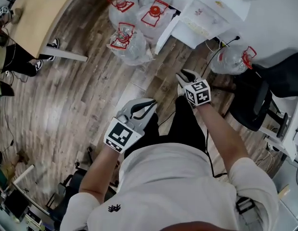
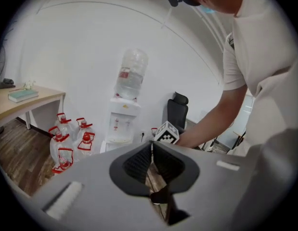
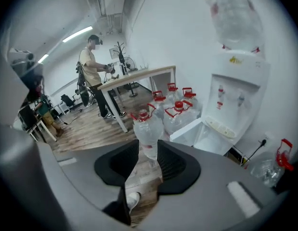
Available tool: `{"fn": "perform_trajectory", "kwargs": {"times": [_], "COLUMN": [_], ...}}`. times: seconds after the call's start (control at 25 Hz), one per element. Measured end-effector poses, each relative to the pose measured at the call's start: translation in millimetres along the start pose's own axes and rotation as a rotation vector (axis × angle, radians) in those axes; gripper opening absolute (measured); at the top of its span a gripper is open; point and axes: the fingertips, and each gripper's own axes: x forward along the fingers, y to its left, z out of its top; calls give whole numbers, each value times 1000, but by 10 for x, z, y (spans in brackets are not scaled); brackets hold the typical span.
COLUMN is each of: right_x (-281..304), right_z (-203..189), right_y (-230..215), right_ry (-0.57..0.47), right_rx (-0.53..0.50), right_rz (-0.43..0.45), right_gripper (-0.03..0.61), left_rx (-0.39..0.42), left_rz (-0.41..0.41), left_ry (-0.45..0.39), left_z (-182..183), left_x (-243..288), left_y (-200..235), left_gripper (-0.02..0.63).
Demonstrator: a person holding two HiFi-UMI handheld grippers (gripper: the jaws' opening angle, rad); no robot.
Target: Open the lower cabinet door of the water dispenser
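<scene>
lower cabinet door [image 1: 166, 34], in the head view, stands swung out from the water dispenser [image 1: 206, 13], ahead of both tools. the right gripper [image 1: 185, 76] is nearer to it than the left gripper [image 1: 148, 105].

left gripper view: jaws closed tip to tip on nothing, with the water dispenser [image 2: 122, 121] well ahead.

right gripper view: jaws parted and empty. the lower cabinet door [image 3: 186, 130] lies ahead to the right, apparently already open.

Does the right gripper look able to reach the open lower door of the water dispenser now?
Probably yes: the right gripper is empty, jaws apart, and only bare floor lies before the door; the water bottles stand beside it.
</scene>
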Motion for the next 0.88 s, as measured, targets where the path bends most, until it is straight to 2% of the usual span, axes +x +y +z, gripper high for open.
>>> {"fn": "perform_trajectory", "kwargs": {"times": [0.12,0.24,0.4,0.6,0.88], "right_x": [-634,-1272,-1963,-2522,-3104], "right_z": [139,145,227,271,-64], "right_y": [247,528,790,887,1022], "right_ry": [-52,-77,-121,-185,-184], "right_rx": [-2,2,-15,-48,-83], "right_rz": [-9,-14,-29,-75,-77], "right_gripper": [121,112,103,86,87], "left_rx": [37,28,59,104,100], "left_rz": [-34,-61,-95,-105,-90], "left_ry": [11,40,32,16,72], "left_z": [138,210,495,672,553], "left_x": [-57,-90,-77,-38,6], "left_y": [-129,-288,-529,-739,-1096], "left_gripper": [58,58,57,57,57]}}
